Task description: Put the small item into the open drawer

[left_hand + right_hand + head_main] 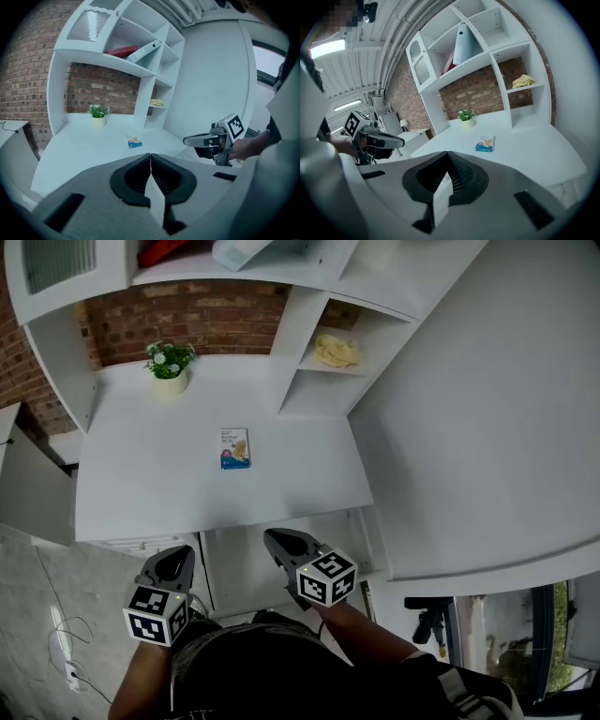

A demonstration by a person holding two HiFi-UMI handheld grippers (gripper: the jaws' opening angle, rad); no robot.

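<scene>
The small item, a flat blue and white box (234,448), lies in the middle of the white desk (141,484). The open drawer (240,570) juts out under the desk's front edge. My right gripper (273,541) hovers over the drawer, shut and holding nothing. My left gripper (178,560) hangs off the desk's front left, also shut with nothing in it. The left gripper view has the box (134,142) well beyond its closed jaws (150,156), with the right gripper (209,139) off to the right. From the right gripper (448,155), the box (485,144) lies ahead and the left gripper (379,139) at left.
A potted plant (170,365) stands at the desk's back left against the brick wall. A shelf unit at the back right holds a yellow cloth (336,351); upper shelves carry binders (140,50). A white wall panel (487,409) borders the desk's right side.
</scene>
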